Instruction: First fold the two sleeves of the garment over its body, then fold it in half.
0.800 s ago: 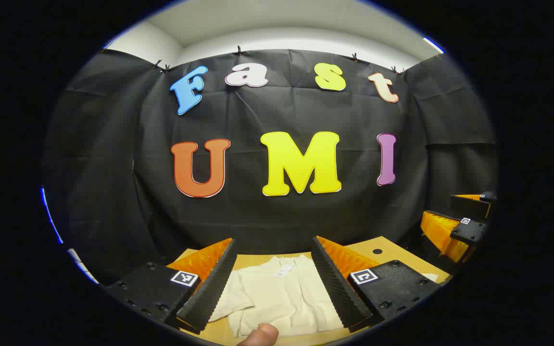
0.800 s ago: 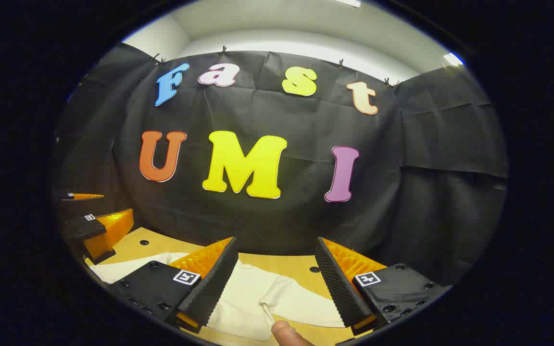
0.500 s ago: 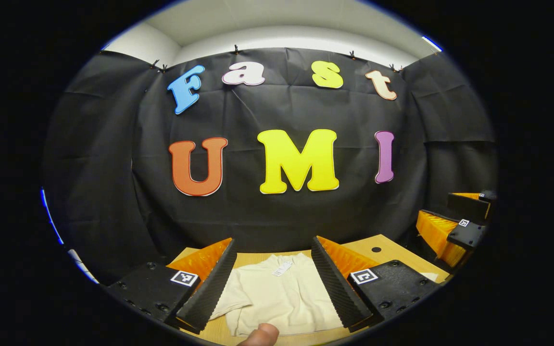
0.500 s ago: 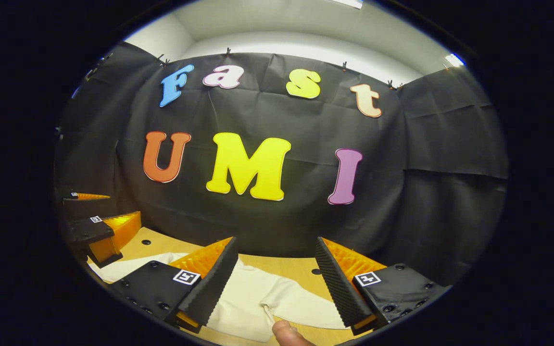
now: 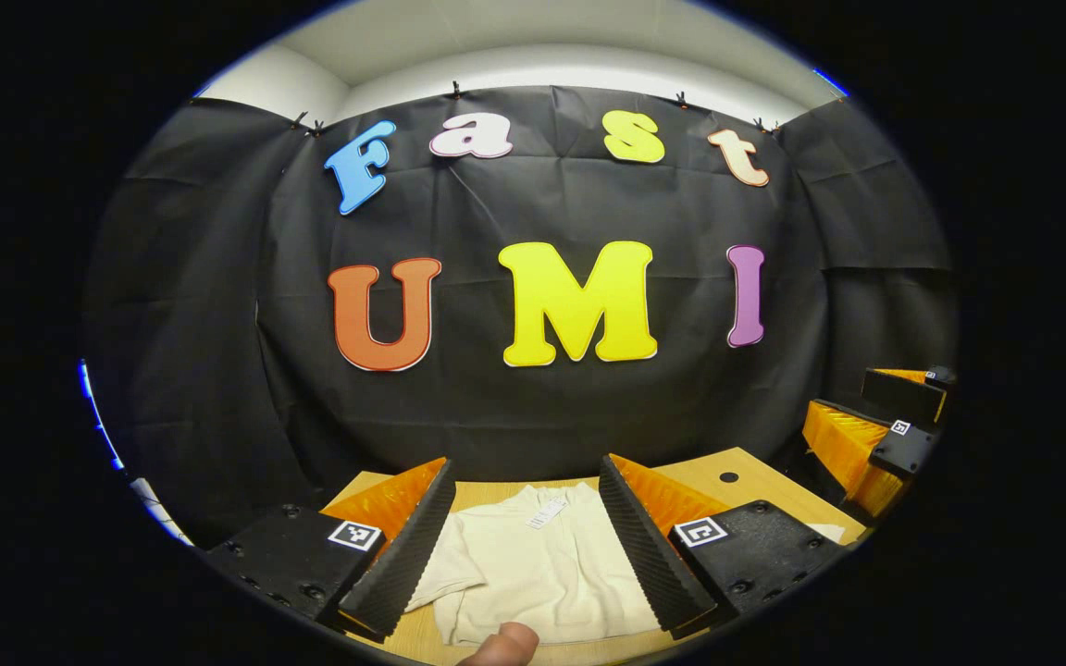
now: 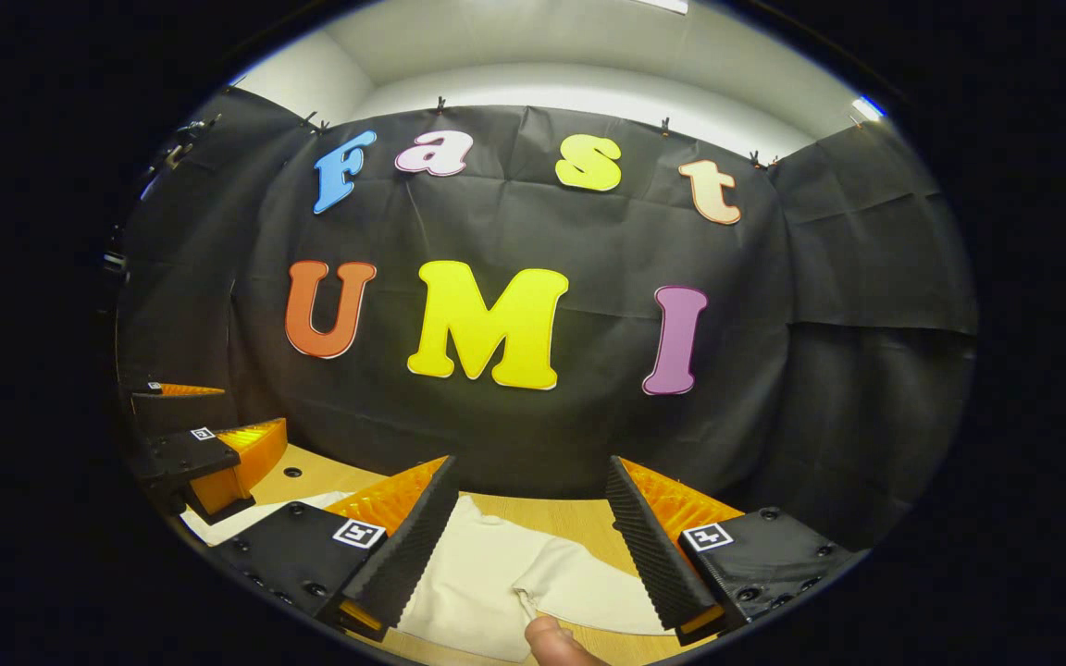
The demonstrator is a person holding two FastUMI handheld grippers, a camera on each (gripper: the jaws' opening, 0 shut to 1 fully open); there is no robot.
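Left gripper (image 5: pixel 526 546): I hold it open, low centre. Garment (image 5: pixel 533 573): cream, flat on table (image 5: pixel 746 481), sleeves spread; looks light, limp; I'd pinch a sleeve (image 6: pixel 588 587) hem. Right gripper (image 6: pixel 533 546): open above it.

You are working in a staged recording booth, more lab than home. Black cloth (image 5: pixel 533 398) is clipped up as a backdrop on every side, with plain pale wall and ceiling (image 6: pixel 588 55) above it, and a bare light wooden table (image 5: pixel 755 486) with round holes stands right against the cloth.
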